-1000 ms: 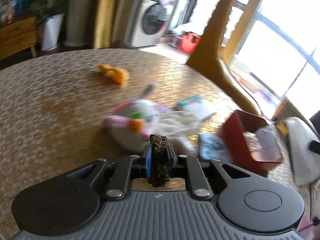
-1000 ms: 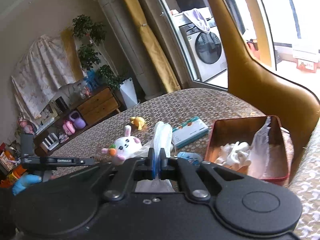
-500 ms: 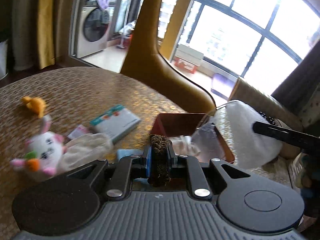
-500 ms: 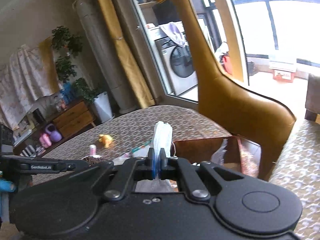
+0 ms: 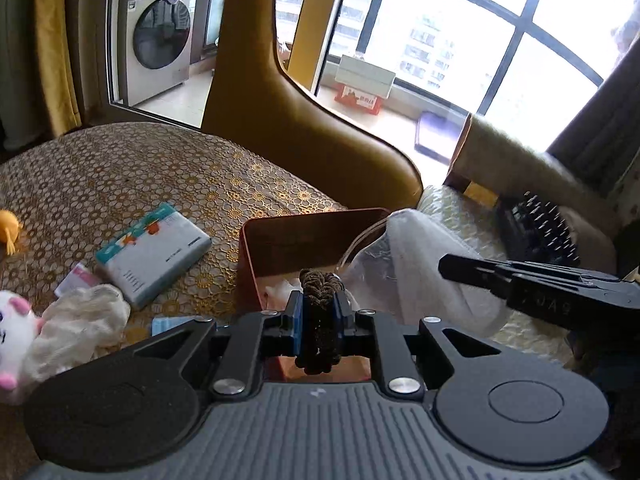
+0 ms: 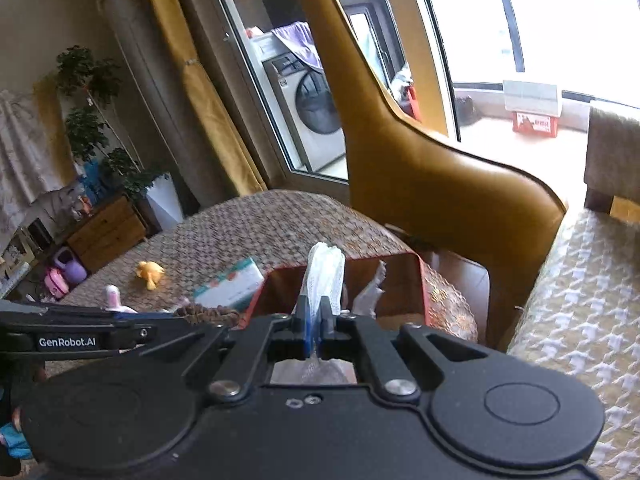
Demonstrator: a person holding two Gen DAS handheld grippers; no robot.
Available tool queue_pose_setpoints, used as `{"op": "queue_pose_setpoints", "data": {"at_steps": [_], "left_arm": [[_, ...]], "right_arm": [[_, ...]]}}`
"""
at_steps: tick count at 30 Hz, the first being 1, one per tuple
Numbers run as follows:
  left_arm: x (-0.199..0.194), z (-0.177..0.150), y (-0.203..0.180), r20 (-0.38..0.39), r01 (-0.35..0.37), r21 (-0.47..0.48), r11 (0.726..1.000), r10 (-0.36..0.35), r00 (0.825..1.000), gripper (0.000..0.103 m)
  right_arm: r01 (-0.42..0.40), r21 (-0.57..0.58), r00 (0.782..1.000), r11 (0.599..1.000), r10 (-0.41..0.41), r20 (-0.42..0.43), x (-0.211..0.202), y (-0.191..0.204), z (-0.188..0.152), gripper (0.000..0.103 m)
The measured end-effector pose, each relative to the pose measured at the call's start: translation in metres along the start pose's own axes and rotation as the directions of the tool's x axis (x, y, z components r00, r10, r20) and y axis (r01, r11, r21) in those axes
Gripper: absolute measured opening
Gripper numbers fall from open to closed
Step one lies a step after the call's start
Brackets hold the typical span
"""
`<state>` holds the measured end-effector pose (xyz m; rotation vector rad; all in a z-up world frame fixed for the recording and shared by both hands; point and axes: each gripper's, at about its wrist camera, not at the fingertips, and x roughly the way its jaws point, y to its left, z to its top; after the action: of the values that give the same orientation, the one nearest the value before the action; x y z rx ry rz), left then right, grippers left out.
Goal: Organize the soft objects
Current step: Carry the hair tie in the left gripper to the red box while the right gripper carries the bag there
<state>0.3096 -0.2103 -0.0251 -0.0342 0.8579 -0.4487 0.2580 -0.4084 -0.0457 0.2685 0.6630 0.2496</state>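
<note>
- The left gripper, its black fingers lined with blue pads, is clamped on a dark brown braided fabric loop and holds it above the near edge of the red rectangular metal box.
- The right gripper pinches a white gauzy cloth upright between closed jaws, also poised over the red box's open top.
- Inside the box, a clear crumpled plastic bag leans on the far right side and a pale soft item lies on the floor.
- On the gold-patterned tablecloth left of the box lie a white-and-teal tissue pack, a cream crumpled cloth, a white plush rabbit at the frame edge, and, farther off, a small orange plush toy.
- The step in hand appears to be delivery: both held pieces are at the box, neither yet released.
- The next move likely calls for lowering each piece past the rim and opening the fingers, taking care that the braided loop does not snag on the pads and the cloth does not drape over the wall.
</note>
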Motion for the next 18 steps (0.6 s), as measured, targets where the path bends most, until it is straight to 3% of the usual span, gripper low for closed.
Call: {"op": "queue_pose_setpoints", "data": {"at_steps": [7, 18], "left_arm": [[0.045, -0.002, -0.019, -0.053, -0.058, 0.027, 0.998, 0.059, 0.997, 0.015], [0.089, -0.015, -0.027, -0.149, -0.090, 0.034, 0.995, 0.094, 0.984, 0.015]], "right_arm": [[0.002, 0.022, 0.999, 1.000, -0.001, -0.045, 0.029, -0.021, -0.008, 0.002], [0.012, -0.062, 0.992, 0.998, -0.020, -0.122, 0.049, -0.035, -0.021, 0.004]]}}
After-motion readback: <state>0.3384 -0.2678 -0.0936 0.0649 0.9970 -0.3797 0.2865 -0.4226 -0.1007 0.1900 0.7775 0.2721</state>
